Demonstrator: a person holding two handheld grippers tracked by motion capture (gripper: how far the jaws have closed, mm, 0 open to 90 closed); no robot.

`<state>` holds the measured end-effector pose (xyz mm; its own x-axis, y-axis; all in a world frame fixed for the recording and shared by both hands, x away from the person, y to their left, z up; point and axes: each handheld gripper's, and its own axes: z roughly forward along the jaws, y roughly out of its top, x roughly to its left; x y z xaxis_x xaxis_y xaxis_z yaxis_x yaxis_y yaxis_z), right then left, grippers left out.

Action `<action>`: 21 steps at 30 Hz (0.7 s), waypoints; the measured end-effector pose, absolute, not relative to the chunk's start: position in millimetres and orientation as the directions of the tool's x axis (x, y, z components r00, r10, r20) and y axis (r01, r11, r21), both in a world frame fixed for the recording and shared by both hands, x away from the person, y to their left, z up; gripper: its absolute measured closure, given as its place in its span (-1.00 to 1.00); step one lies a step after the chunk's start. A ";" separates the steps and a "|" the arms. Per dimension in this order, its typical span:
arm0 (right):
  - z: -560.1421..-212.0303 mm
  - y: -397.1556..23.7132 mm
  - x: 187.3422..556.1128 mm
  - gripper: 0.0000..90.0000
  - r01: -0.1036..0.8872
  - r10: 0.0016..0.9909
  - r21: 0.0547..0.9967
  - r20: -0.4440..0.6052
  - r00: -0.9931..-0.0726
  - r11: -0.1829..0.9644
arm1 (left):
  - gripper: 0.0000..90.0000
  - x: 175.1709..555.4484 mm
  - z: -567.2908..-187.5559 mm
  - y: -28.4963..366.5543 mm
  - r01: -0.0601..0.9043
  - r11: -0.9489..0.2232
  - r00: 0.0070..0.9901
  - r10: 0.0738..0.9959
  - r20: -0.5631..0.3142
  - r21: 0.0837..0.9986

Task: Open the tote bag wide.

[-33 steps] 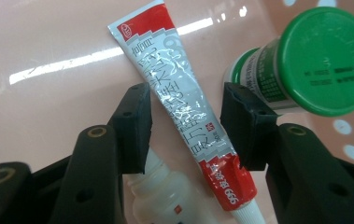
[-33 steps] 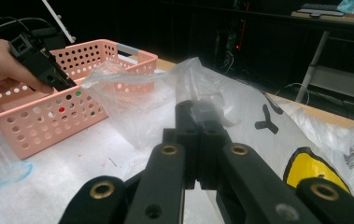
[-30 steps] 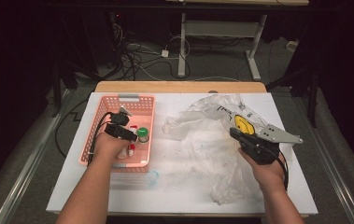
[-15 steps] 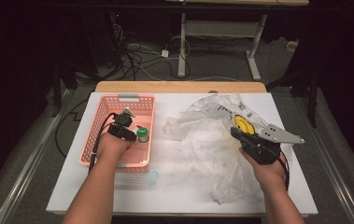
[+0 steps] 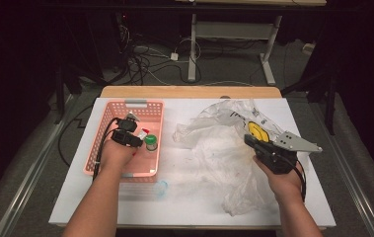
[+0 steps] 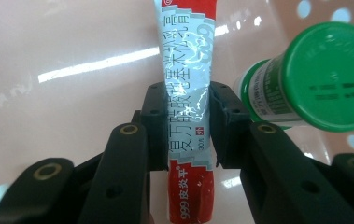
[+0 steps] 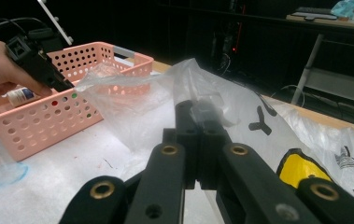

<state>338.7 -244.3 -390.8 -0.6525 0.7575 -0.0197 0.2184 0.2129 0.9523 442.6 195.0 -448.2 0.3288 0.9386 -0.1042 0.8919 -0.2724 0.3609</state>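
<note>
A glossy printed tube (image 6: 188,107) lies in a smooth pink plastic basket (image 5: 106,123), beside crinkled clear plastic film (image 5: 224,148).

Printed text on the tube
The tube (image 6: 187,107) carries Chinese lettering down its length, with "999皮炎平" on its red end and "30g" just above

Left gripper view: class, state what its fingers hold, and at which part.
The left gripper has just closed its fingers on the ointment tube, across its flat middle, inside the pink basket.
</note>
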 end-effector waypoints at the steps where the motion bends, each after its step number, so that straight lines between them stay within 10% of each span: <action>1: -390.9 -244.1 338.5 1.00 0.222 0.759 0.952 -0.015 -0.651 0.210 | 0.52 441.6 -446.5 195.7 0.888 -0.271 0.330 0.939 -0.103 0.371; 21: -390.8 -242.6 337.8 1.00 0.216 0.752 0.952 -0.022 -0.658 0.217 | 0.52 415.0 -423.9 218.3 0.762 -0.199 0.362 0.920 -0.150 0.617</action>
